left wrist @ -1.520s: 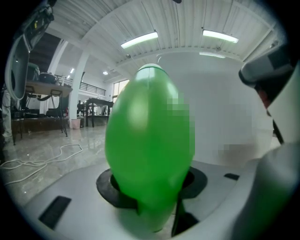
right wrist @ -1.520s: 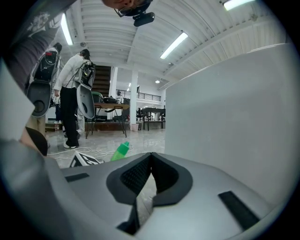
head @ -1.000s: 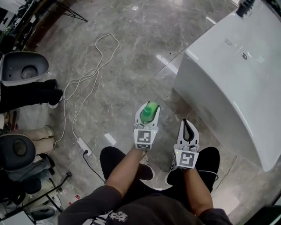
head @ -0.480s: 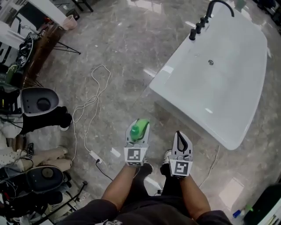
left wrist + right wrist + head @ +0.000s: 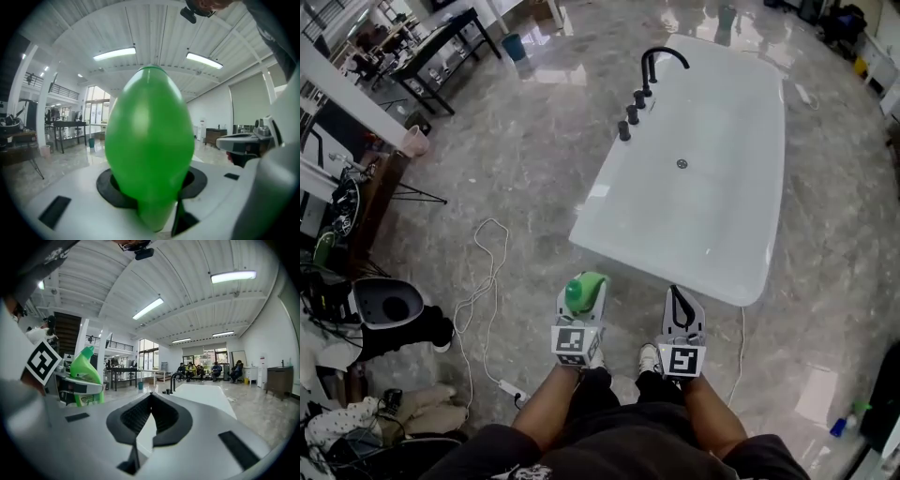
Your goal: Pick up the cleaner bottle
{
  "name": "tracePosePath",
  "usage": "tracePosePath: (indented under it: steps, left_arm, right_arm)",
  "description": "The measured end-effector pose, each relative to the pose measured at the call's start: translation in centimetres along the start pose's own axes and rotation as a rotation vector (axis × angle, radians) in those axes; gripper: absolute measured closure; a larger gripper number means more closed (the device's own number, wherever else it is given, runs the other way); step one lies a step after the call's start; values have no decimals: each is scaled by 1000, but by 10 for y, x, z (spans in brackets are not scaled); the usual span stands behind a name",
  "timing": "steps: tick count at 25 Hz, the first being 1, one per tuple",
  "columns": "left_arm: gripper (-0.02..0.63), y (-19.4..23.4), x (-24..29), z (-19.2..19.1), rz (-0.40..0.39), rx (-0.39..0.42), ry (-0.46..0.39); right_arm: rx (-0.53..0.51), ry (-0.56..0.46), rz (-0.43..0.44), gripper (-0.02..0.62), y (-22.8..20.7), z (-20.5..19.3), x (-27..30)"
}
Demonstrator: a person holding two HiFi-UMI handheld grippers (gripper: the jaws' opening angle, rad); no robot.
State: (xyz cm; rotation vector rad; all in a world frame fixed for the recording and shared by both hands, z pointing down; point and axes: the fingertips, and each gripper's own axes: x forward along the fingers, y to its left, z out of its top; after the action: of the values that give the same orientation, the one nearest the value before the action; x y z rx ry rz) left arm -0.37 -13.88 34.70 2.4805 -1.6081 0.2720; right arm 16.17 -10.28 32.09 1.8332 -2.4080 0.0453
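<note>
The green cleaner bottle (image 5: pixel 582 292) sits between the jaws of my left gripper (image 5: pixel 584 298), held well above the floor in front of the person's legs. In the left gripper view the bottle's (image 5: pixel 150 154) rounded green body fills the middle, and the left gripper (image 5: pixel 151 185) is shut on it. My right gripper (image 5: pixel 680 302) hangs beside it on the right, jaws together with nothing in them. In the right gripper view the right gripper (image 5: pixel 151 398) is shut, and the bottle (image 5: pixel 87 375) shows at the left in the other gripper.
A white bathtub (image 5: pixel 712 216) with a black faucet (image 5: pixel 654 64) stands just ahead on the grey marble floor. A white cable (image 5: pixel 484 272) and power strip (image 5: pixel 508 388) lie at the left near a grey-and-white toilet (image 5: pixel 389 305). Tables (image 5: pixel 441 37) stand far left.
Both grippers have risen together, with the bottle still in the left one. The head view now sits higher, and the whole bathtub and faucet have come into view.
</note>
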Motion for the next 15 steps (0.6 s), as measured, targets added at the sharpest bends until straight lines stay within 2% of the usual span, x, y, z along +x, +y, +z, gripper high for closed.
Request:
tracePosePath:
  steps: [6, 15]
  left_arm:
    - [422, -23, -1, 32, -108, 24, 1]
    - [422, -32, -30, 76, -255, 59, -28]
  right_arm:
    - [15, -11, -150, 580, -27, 31, -39]
    - [-18, -27, -352, 580, -17, 68, -72]
